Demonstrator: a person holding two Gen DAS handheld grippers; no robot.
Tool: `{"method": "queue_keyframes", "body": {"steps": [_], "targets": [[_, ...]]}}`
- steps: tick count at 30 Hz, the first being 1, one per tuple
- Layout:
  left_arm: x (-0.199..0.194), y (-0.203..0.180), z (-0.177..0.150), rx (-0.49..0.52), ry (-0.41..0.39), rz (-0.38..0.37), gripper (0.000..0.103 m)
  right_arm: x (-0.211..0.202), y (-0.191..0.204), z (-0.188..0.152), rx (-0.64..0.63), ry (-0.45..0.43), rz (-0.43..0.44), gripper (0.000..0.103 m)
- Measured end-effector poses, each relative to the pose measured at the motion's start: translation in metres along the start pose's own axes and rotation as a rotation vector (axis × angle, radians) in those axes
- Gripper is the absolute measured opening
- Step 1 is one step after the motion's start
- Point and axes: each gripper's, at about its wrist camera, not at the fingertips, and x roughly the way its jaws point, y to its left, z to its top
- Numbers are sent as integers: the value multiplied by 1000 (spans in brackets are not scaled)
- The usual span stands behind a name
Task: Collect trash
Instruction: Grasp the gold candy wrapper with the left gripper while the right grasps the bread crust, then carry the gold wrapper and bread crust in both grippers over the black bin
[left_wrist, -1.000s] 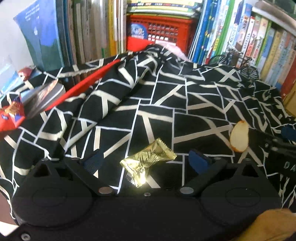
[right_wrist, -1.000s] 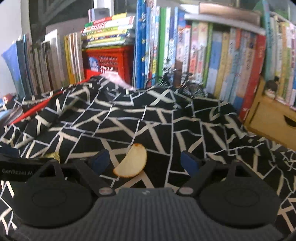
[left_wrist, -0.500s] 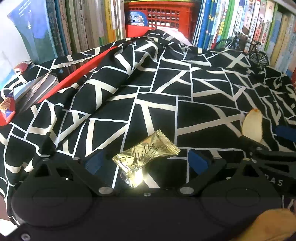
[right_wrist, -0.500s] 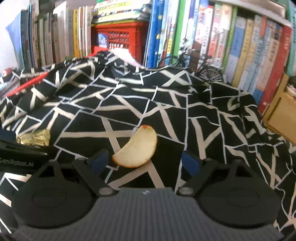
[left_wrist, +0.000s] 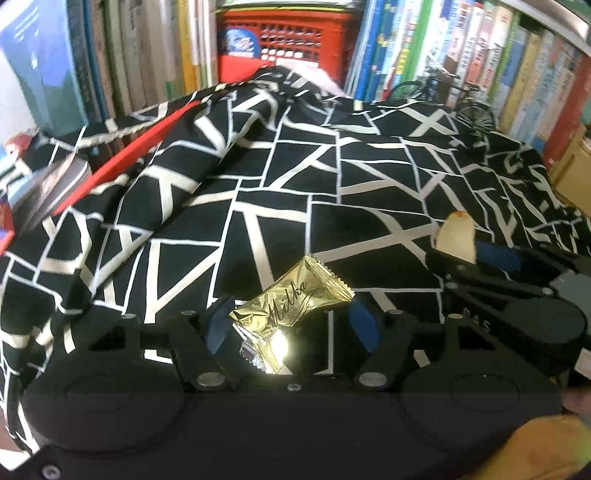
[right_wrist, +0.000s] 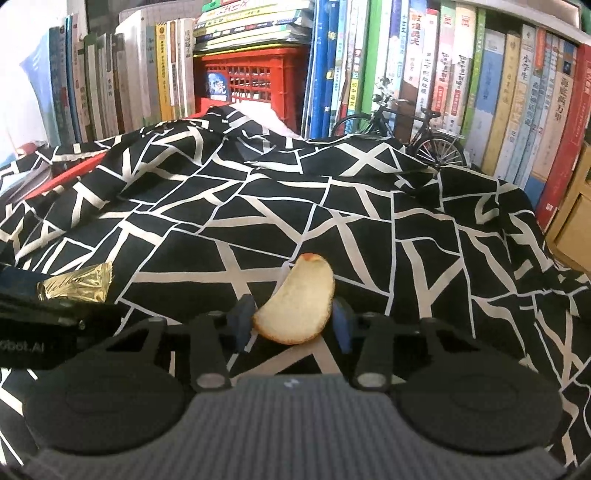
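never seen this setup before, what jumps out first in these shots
A shiny gold Milka candy wrapper lies on the black-and-white patterned cloth, between the left gripper's closing jaws. To its right, an apple slice sits between the right gripper's jaws, which have closed around it.

Left gripper (left_wrist: 291, 325) pointing steeply down, jaws just closing in around a gold candy wrapper (left_wrist: 291, 312) lying between its blue pads, right gripper (right_wrist: 291, 321) angling down just beside it, jaws just closing, pads flanking an apple slice (right_wrist: 299, 302).
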Motion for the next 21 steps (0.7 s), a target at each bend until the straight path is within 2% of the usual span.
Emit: {"method": "queue_keyframes", "body": {"steps": [3, 10, 21], "targets": [[-6, -4, 0, 27, -7, 5, 66, -4, -1, 1, 18, 2, -4, 46], [-21, -6, 0, 18, -4, 4, 65, -24, -5, -1, 61, 4, -9, 45], [-65, -13, -7, 44, 0, 10, 65, -75, -7, -4, 102, -11, -14, 44]]}}
